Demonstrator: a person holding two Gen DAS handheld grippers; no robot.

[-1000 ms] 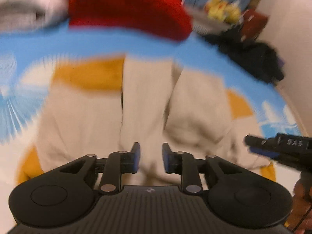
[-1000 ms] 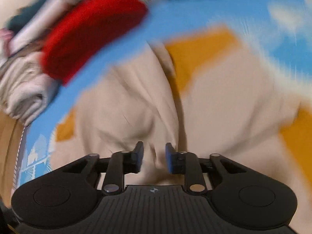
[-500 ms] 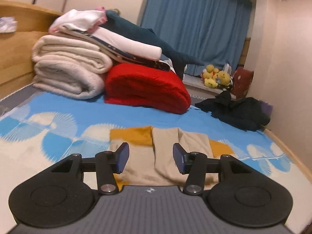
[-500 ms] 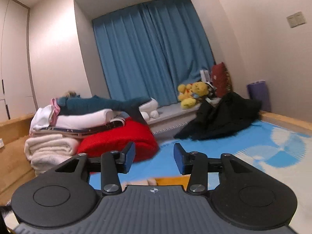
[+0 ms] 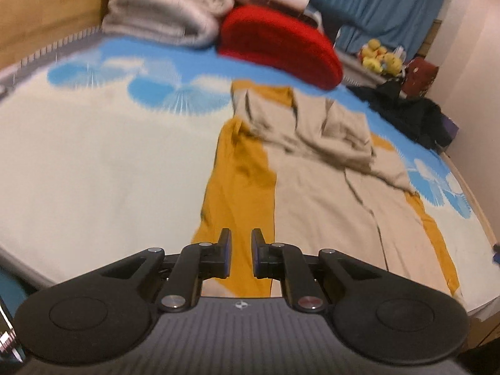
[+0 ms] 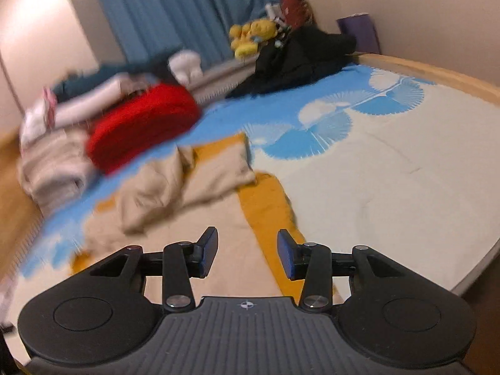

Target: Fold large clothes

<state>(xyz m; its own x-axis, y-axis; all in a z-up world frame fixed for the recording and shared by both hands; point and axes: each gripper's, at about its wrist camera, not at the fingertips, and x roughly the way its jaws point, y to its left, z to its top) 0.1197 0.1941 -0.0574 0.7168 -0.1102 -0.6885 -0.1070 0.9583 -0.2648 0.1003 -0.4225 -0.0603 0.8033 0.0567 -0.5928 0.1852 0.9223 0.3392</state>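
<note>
hovering over the near hem of the beige garment (image 5: 328, 206) spread on the mustard sheet (image 5: 240, 181), the left gripper (image 5: 240, 257), just narrowed and empty, and the half-open, empty right gripper (image 6: 247, 251) should pinch matching hem corners.

One bed (image 5: 78, 162) carries one beige garment (image 5: 328, 187) lying over one mustard-yellow garment (image 5: 240, 175). At the far end sit one red folded blanket (image 5: 278, 47), one stack of pale rolled bedding (image 5: 165, 15) and one black clothing heap (image 6: 300, 56). One cluster of yellow plush toys (image 6: 250, 34); their exact number is unclear.
</note>
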